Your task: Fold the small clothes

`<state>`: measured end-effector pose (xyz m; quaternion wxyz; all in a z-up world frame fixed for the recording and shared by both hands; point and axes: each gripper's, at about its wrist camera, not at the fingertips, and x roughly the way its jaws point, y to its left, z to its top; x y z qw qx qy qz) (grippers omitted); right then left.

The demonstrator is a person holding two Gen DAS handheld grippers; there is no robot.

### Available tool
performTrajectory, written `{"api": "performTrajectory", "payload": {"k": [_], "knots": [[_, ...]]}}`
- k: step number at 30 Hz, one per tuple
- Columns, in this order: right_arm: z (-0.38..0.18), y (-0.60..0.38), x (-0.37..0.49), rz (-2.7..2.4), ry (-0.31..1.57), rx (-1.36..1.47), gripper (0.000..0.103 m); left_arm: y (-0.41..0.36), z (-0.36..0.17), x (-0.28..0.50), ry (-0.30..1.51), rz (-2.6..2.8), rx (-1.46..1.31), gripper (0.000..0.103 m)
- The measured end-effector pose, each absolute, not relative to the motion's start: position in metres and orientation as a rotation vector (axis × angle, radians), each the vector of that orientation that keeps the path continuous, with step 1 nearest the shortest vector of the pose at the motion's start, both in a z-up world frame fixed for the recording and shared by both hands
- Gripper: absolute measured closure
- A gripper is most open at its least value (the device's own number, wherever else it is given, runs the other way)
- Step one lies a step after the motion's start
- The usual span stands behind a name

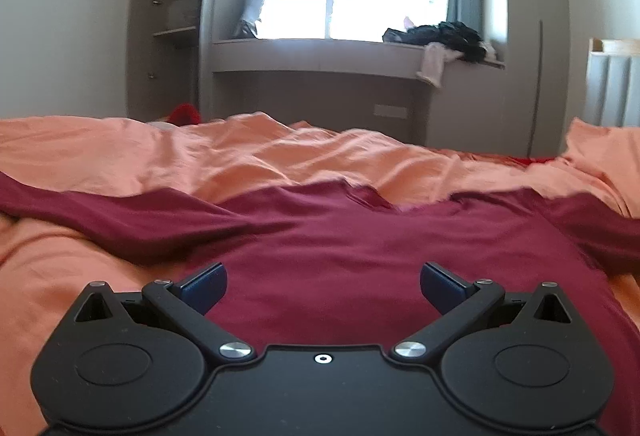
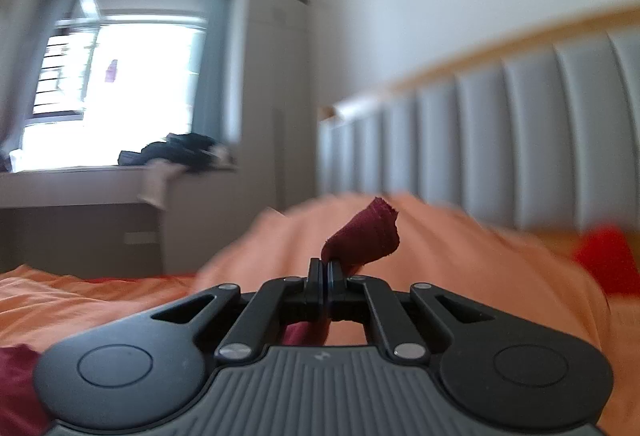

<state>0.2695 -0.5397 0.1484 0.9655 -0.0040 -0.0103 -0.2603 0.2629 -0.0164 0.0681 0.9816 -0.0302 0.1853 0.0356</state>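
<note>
Low over the bed, the left gripper (image 1: pixel 323 286) has its jaws spread wide with nothing between them, just the flat maroon shirt (image 1: pixel 360 248) beneath. Beyond the shirt the orange duvet (image 1: pixel 248 156) lies in soft ridges, nothing hard standing on it. Past the bed's far edge the window ledge (image 1: pixel 320 54) carries a dark heap of clothes (image 1: pixel 448 36). On the right side, the padded headboard (image 2: pixel 520 140) walls off the way; a red cushion (image 2: pixel 608 260) sits against it

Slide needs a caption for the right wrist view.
Right gripper shut on a bunched edge of the maroon shirt, above the orange bedsheet.
</note>
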Motion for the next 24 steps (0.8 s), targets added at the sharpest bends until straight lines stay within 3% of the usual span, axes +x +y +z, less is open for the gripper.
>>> {"api": "performTrajectory", "payload": {"k": [9, 17, 24], "knots": [[0.182, -0.360, 0.267, -0.106, -0.122, -0.346, 0.101, 0.038, 0.085, 0.262, 0.398, 0.217, -0.192, 0.000], [0.132, -0.215, 0.254, 0.226, 0.006, -0.495, 0.101, 0.078, 0.086, 0.250, 0.396, 0.328, -0.279, 0.000], [0.077, -0.147, 0.222, 0.368, 0.045, -0.694, 0.101, 0.090, 0.089, 0.239, 0.367, 0.345, -0.300, 0.000]]}}
